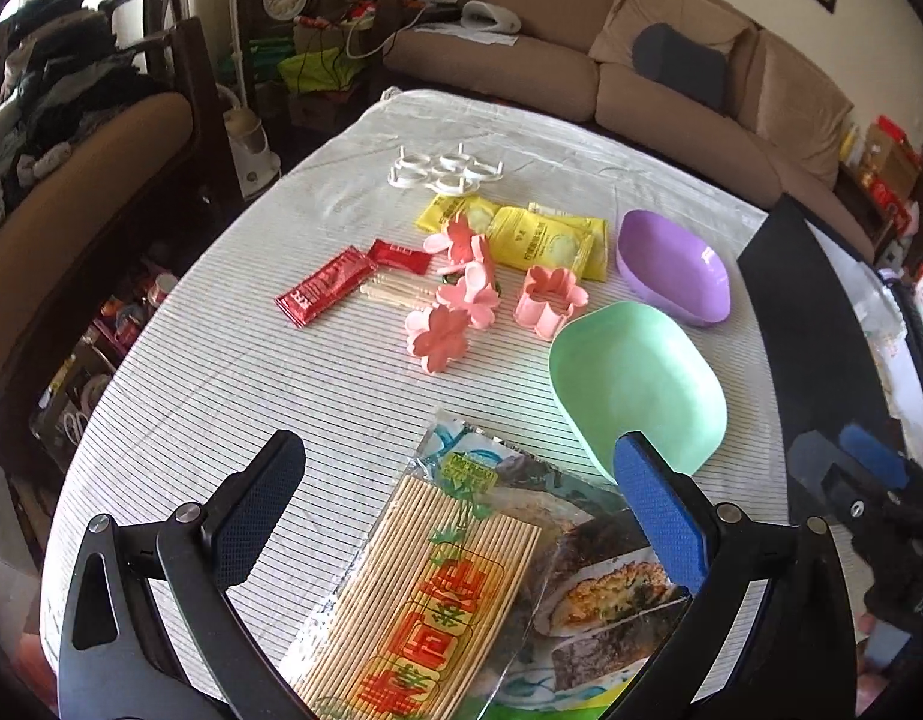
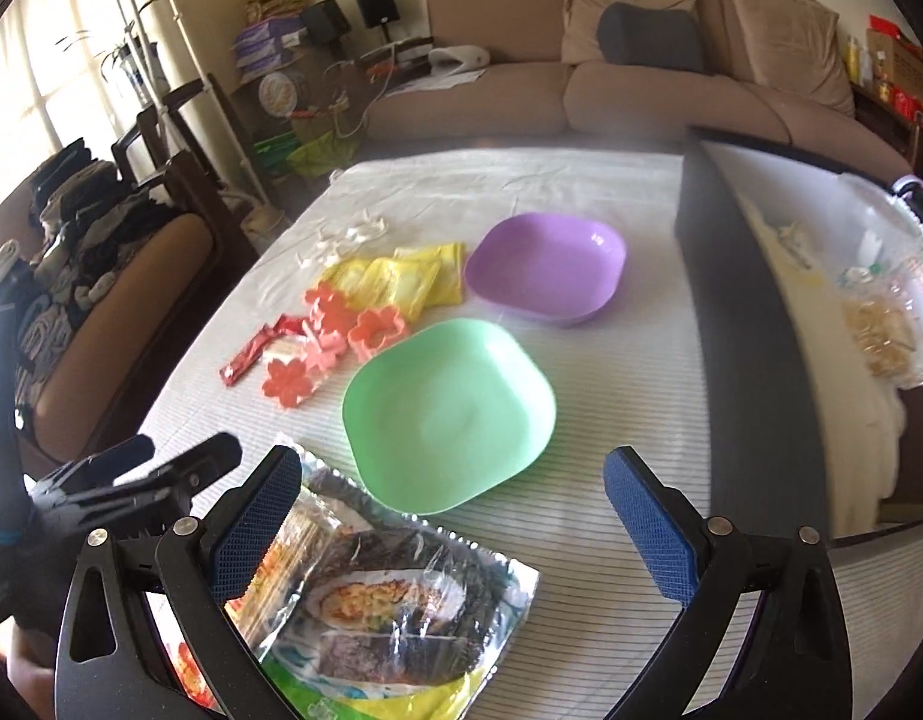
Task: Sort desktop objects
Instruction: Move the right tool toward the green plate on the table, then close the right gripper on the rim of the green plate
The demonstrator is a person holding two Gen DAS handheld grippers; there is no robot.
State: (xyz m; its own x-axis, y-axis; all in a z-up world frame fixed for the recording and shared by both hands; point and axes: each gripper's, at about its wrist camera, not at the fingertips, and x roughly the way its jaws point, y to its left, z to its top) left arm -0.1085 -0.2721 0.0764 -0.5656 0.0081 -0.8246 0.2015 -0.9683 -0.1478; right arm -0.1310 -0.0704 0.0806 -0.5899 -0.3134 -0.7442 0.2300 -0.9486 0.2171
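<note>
Left hand-held gripper (image 1: 458,468) and right hand-held gripper (image 2: 452,483) wide apart, empty

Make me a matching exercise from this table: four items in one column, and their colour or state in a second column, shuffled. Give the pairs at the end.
Items:
1. near dish
2. far dish
3. flat sachets beside the far dish
4. left gripper

Colour or state:
A. yellow
B. open, holding nothing
C. green and empty
D. purple and empty

Pairs: 1-C, 2-D, 3-A, 4-B
</note>
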